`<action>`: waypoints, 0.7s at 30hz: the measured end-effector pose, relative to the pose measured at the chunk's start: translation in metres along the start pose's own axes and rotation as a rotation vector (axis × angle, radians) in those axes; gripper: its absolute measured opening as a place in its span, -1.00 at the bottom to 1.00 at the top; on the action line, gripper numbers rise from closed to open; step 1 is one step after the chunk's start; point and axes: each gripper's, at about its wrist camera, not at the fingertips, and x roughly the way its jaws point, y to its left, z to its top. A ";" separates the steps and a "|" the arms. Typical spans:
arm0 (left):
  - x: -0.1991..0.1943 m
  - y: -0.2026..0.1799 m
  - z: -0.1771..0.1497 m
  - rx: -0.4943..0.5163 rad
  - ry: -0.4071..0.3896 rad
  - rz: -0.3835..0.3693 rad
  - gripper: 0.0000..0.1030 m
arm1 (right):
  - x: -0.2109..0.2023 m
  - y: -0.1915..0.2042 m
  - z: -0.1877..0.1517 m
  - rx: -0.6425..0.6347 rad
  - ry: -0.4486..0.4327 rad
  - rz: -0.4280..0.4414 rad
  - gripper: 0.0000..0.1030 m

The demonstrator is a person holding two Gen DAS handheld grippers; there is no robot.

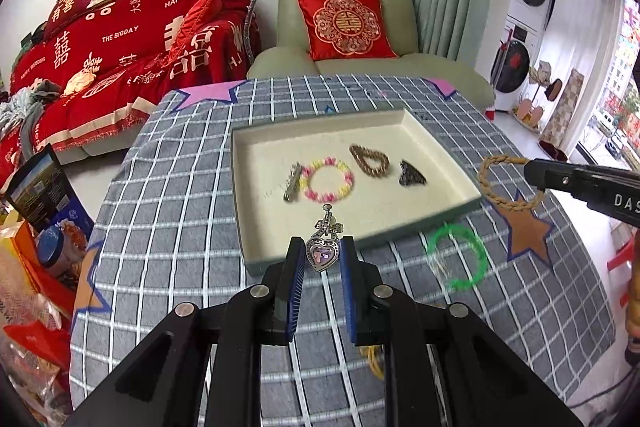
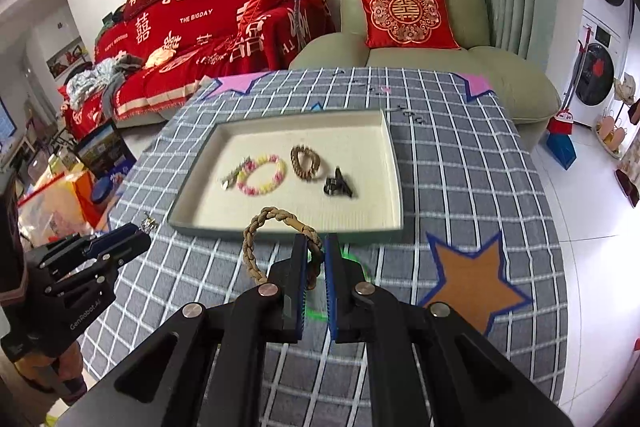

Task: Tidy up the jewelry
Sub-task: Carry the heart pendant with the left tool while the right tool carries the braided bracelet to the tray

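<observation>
Left tongs (image 1: 323,251): clamped on a heart pendant (image 1: 322,254), held just above the near rim of the tray (image 1: 248,227), not yet set down. Right tongs (image 2: 316,255): clamped on a braided tan bracelet (image 2: 276,227), held over the checked surface (image 2: 460,163) close to the tray's near edge.

Progress, judged from the layout: somewhat past halfway. Four pieces already lie in a row on the tray's pale lining; two are in transit; at least one waits outside.

Count, tray: one silver comb clip (image 1: 293,183), one pink-and-yellow bead bracelet (image 1: 329,179), one brown chain bracelet (image 1: 370,161), one dark claw clip (image 1: 412,175).

Count, tongs: one pendant, one braided bracelet.

Count, surface: one green ring bracelet (image 1: 458,255), lying near the tray's right front corner beside an orange star patch (image 1: 526,231); a yellow cord-like piece (image 1: 374,361) shows under the left tongs, too hidden to identify.
</observation>
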 end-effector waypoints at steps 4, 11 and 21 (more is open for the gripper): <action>0.017 0.004 0.018 -0.022 0.001 0.000 -0.43 | 0.014 -0.002 0.017 0.007 0.000 -0.005 -0.83; 0.058 0.002 0.040 -0.026 0.019 0.025 -0.43 | 0.051 -0.012 0.044 0.040 0.007 -0.018 -0.83; 0.118 0.001 0.056 -0.024 0.074 0.059 -0.43 | 0.117 -0.025 0.060 0.094 0.057 -0.010 -0.83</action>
